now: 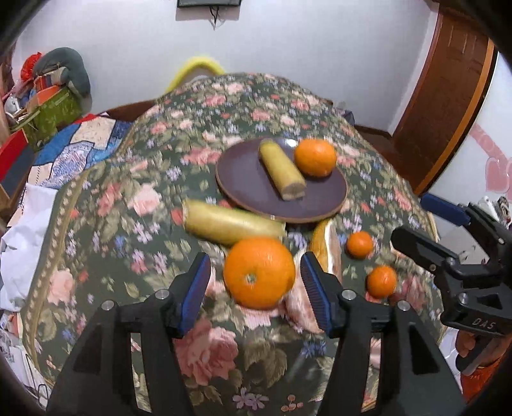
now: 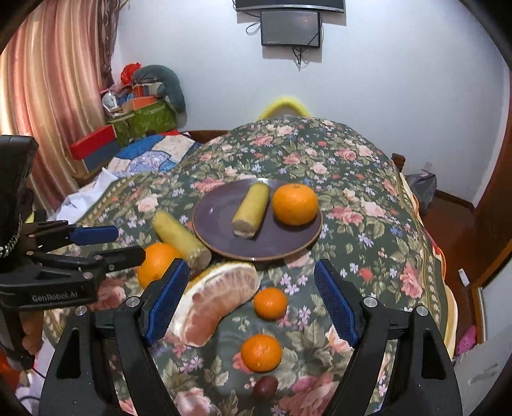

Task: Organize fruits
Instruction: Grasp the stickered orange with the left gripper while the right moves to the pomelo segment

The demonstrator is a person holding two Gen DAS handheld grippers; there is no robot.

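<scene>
A large orange (image 1: 259, 276) lies on the floral cloth between the fingers of my left gripper (image 1: 256, 289), which is open, with a gap at the left pad. Behind the orange lie a yellow-green cut fruit piece (image 1: 230, 224) and a purple plate (image 1: 243, 179) holding a similar piece (image 1: 281, 169) and another orange (image 1: 315, 158). My right gripper (image 2: 251, 300) is open above the cloth. Between its fingers lie a peeled pomelo wedge (image 2: 217, 297) and two small tangerines (image 2: 270, 302) (image 2: 260, 352). A small dark fruit (image 2: 265, 385) sits nearest the camera.
The table (image 2: 352, 179) is draped in a floral cloth that falls away at the right. A quilted bed (image 2: 153, 153) with boxes (image 2: 144, 120) stands on the left, a wooden door (image 1: 448, 105) on the right, a screen (image 2: 289, 28) on the far wall.
</scene>
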